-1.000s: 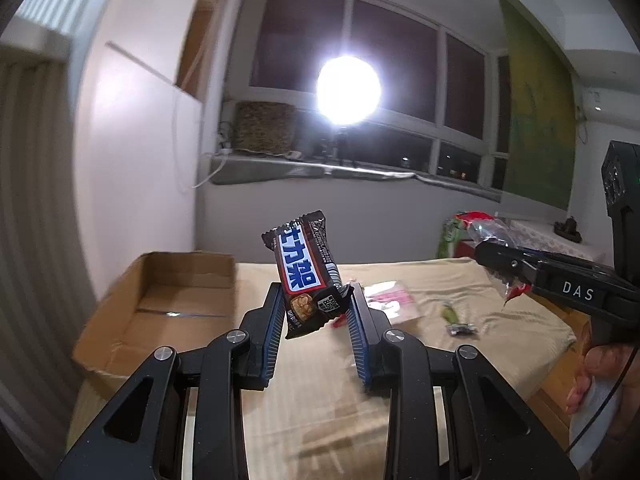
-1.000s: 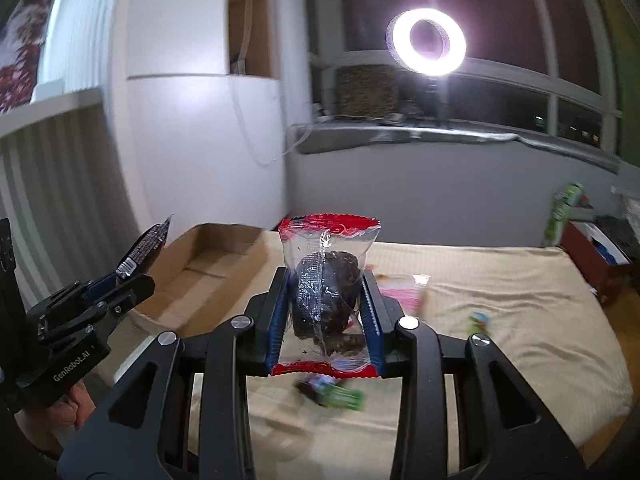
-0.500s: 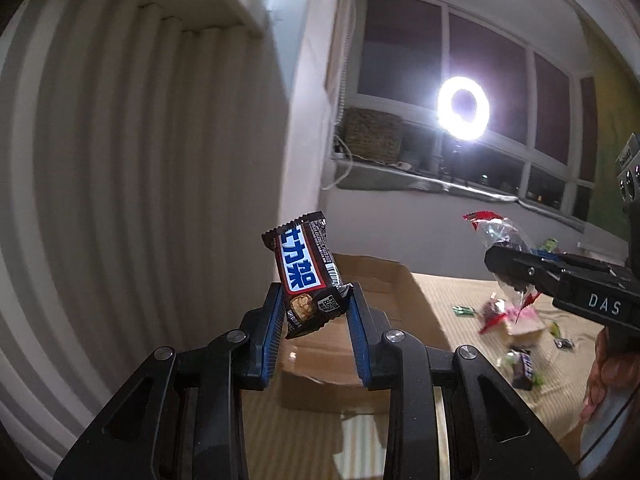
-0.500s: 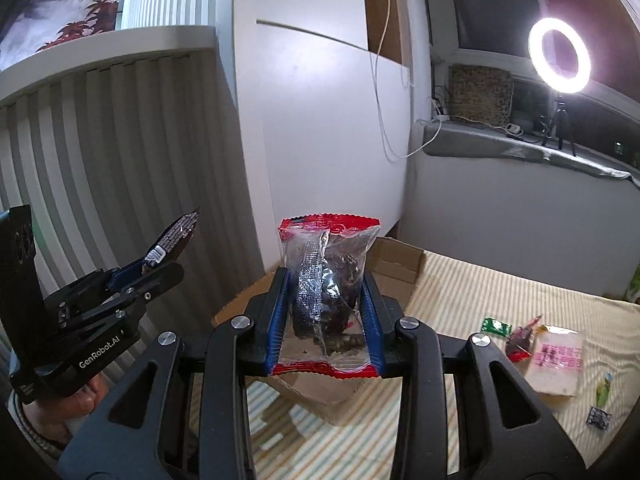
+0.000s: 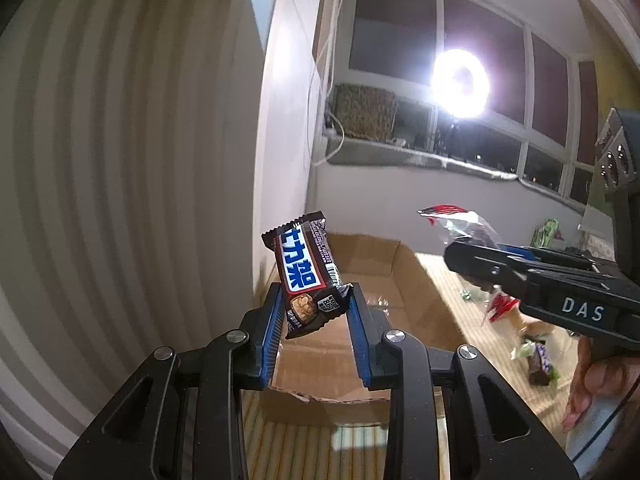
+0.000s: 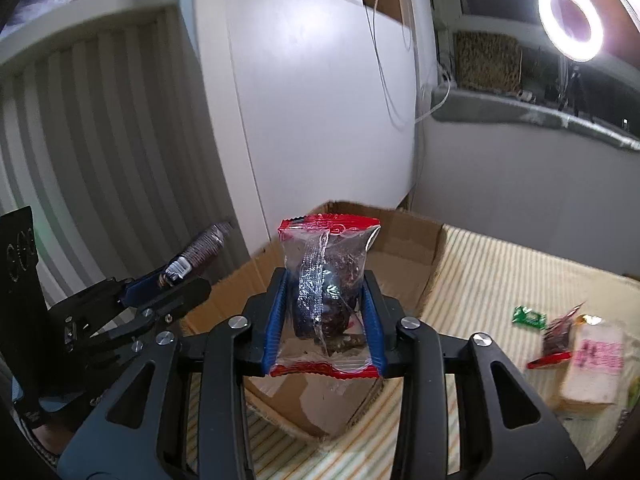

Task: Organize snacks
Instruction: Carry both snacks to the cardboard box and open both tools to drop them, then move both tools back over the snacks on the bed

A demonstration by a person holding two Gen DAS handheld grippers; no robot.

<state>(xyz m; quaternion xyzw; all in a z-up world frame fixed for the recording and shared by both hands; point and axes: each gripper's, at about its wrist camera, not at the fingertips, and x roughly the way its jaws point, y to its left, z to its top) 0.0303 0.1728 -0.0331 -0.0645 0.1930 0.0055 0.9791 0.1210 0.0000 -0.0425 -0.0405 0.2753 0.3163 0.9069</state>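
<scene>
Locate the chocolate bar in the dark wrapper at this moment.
In the left wrist view the chocolate bar stands tilted between the left claw's blue pads, held above the open cardboard box.

Your right gripper (image 6: 326, 312) is opening at lower centre, a clear red-edged packet of dark snack (image 6: 326, 280) upright between its blue pads, in front of the open brown cardboard box (image 6: 404, 252). At lower left, your left gripper (image 6: 176, 284) holds a dark wrapped bar (image 6: 200, 250). More snacks lie on the striped cloth (image 6: 500, 272) at right.
</scene>
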